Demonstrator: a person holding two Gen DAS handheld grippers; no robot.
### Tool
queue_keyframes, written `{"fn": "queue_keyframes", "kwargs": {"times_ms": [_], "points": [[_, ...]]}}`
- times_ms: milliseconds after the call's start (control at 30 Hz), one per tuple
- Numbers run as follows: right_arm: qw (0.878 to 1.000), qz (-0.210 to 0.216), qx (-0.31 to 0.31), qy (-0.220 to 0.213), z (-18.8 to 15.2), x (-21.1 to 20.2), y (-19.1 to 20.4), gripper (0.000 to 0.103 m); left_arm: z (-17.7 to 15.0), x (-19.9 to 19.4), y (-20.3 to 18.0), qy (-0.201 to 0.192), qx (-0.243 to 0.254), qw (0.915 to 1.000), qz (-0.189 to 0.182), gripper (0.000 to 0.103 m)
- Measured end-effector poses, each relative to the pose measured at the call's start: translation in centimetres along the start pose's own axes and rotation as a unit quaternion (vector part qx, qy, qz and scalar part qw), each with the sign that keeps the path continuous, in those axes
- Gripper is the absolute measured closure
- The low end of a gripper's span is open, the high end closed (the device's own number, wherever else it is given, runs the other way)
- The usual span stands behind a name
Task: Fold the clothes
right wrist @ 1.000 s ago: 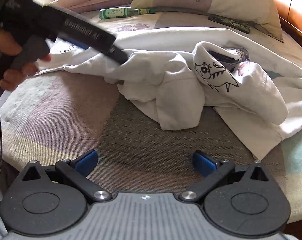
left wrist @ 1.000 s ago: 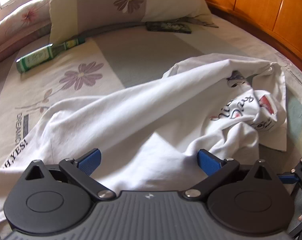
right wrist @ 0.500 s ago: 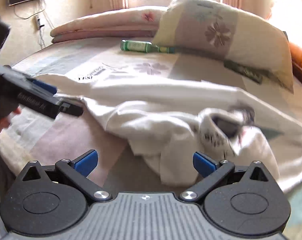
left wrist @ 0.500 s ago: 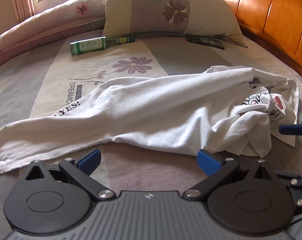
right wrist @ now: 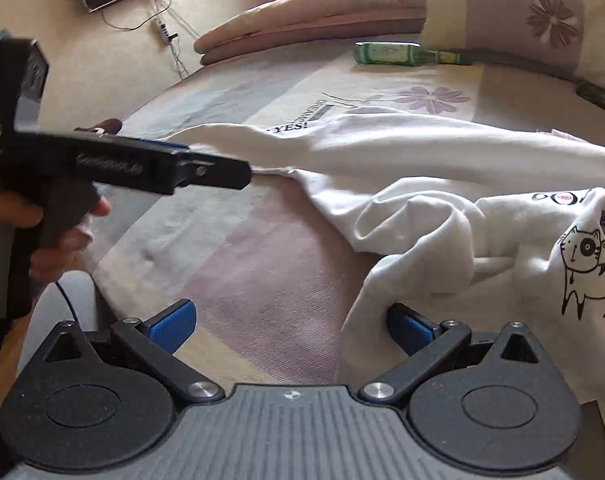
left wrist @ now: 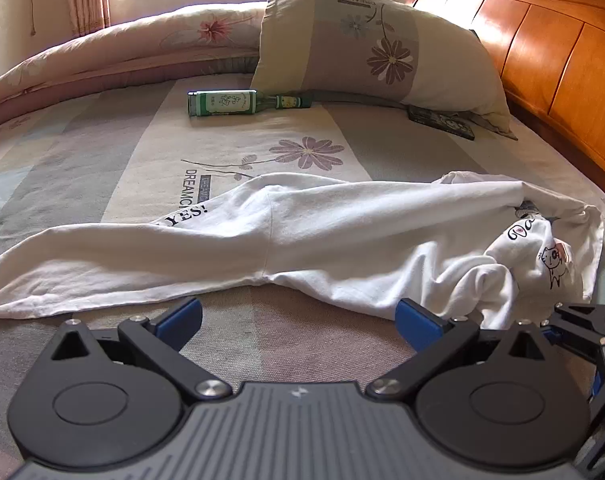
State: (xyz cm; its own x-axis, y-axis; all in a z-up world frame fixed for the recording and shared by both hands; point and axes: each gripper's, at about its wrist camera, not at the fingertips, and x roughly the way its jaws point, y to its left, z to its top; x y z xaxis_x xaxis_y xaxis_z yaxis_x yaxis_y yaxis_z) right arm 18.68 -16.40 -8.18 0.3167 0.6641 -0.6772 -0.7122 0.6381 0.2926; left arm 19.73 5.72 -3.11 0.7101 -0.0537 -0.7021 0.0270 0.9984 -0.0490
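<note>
A white long-sleeved shirt [left wrist: 302,236] with a cat print lies crumpled across the bed, one sleeve stretched to the left. It also shows in the right wrist view [right wrist: 442,184], bunched at the right. My left gripper [left wrist: 298,320] is open and empty, just in front of the shirt's near edge. My right gripper [right wrist: 290,322] is open, its right finger against a hanging fold of the shirt. The left gripper also shows in the right wrist view [right wrist: 222,170], held by a hand near the sleeve.
A green glass bottle [left wrist: 242,103] lies near a flowered pillow [left wrist: 374,48]. A dark flat remote-like object [left wrist: 442,122] lies beside the pillow. A wooden headboard [left wrist: 542,40] stands at the right. A rolled quilt [left wrist: 122,56] lies at the back. The bed edge [right wrist: 102,280] is near left.
Both grippers have pulled back from the shirt and risen. The left gripper, earlier over the cloth, now sits in front of it. The shirt lies more stretched out.
</note>
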Motion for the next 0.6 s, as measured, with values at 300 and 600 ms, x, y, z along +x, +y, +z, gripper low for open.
{"fn": "queue_keyframes", "kwargs": {"times_ms": [300, 600], "points": [[0.995, -0.049, 0.058, -0.06, -0.7, -5.0, -0.8, 0.0, -0.6, 0.5, -1.1, 0.015, -0.032, 0.9953, -0.09, 0.001], [0.991, -0.124, 0.024, -0.045, -2.1, -4.6, -0.5, 0.0, -1.5, 3.3, -3.2, 0.052, -0.048, 0.9887, -0.133, 0.001]]}}
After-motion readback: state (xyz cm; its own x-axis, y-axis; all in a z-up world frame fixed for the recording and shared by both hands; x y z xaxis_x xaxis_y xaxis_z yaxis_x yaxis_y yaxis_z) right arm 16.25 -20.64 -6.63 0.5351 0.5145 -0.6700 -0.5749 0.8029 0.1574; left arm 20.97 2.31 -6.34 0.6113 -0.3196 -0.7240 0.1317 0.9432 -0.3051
